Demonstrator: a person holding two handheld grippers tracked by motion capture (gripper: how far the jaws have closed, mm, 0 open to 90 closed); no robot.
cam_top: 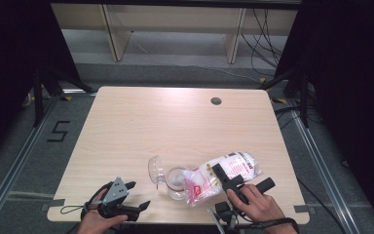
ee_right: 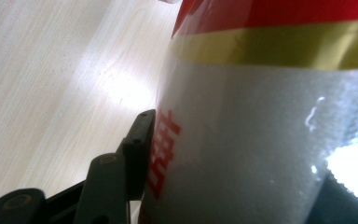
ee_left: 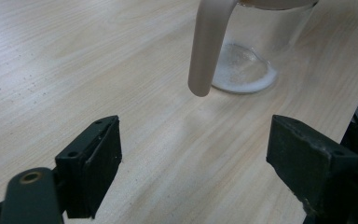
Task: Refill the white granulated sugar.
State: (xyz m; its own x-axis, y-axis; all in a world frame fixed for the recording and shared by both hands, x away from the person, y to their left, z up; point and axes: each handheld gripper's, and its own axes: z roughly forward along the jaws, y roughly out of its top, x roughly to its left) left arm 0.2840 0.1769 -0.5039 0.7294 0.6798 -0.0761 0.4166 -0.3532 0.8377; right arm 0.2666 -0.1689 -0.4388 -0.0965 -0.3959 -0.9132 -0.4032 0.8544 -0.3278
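While your left hand (cam_top: 95,222) is resting at the near left corner of the table (cam_top: 141,122), it is holding the left gripper (cam_top: 135,195) low over the wood with its jaws spread wide and nothing between them; in the left gripper view they are framing bare tabletop, with the pale handle (ee_left: 207,44) of a clear glass jug (cam_top: 173,183) hanging just ahead. Your right hand (cam_top: 255,204) is reaching in from the near right edge, angling the right gripper (cam_top: 226,178) up and to the left, and it is clamping a white plastic bag (cam_top: 221,175) printed in red. In the right gripper view one black jaw is pressing flat against the bag's side beside red characters, below a gold and a red band. The bag is lying tilted, its lower end at the mouth of the jug, which is standing near the front edge of the table between your two hands. A thin layer of white grains is sitting in the jug's bottom, and its clear lid (cam_top: 154,168) is tipping open to the left. The light wooden table has a small dark round hole (cam_top: 216,101) near its far edge. Grey floor is surrounding it, with a "5" (cam_top: 58,131) marked on the left, black curtains at both sides, and pale furniture legs and cables beyond.
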